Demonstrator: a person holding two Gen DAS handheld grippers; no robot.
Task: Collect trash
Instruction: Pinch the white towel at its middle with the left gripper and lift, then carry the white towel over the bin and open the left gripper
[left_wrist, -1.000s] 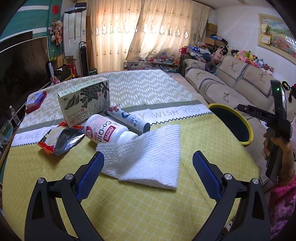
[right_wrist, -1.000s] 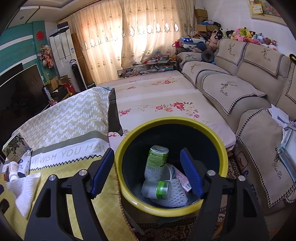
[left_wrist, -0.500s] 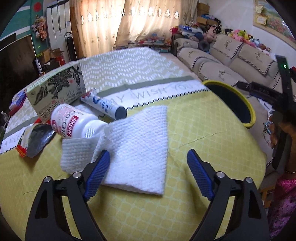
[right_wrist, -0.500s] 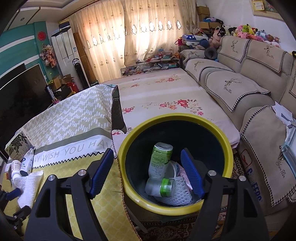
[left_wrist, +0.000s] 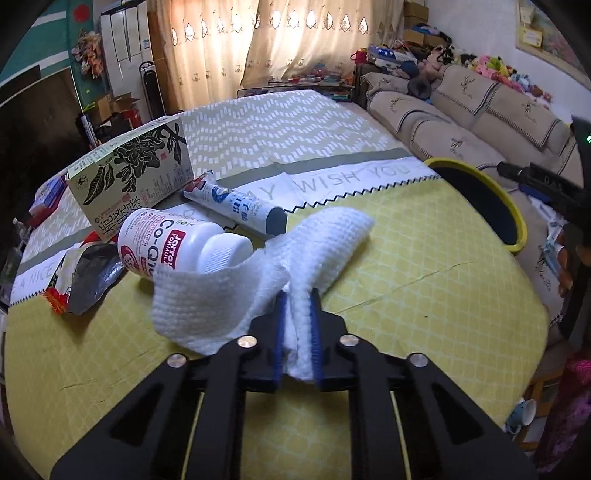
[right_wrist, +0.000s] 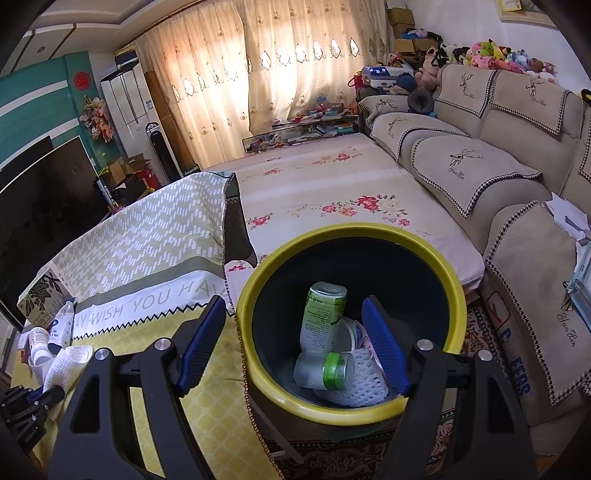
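Foil glints inside a torn red snack wrapper at the far left of the yellow tablecloth. Next to it a white supplement bottle lies on its side, with a green printed carton behind and a white-and-blue tube just beside. The left gripper is closing, its blue pads pinching a bunched white paper towel; one flap of the towel touches the bottle's cap, the other rises toward the tube. Further right, past the cloth's edge, stands a dark bin with a yellow rim. Inside it lie a green-labelled can, a clear jar with a green lid and a white foam net. The right gripper hangs over the bin's near rim, its fingers spread wide with nothing gripped. A beige sofa fills the right side.
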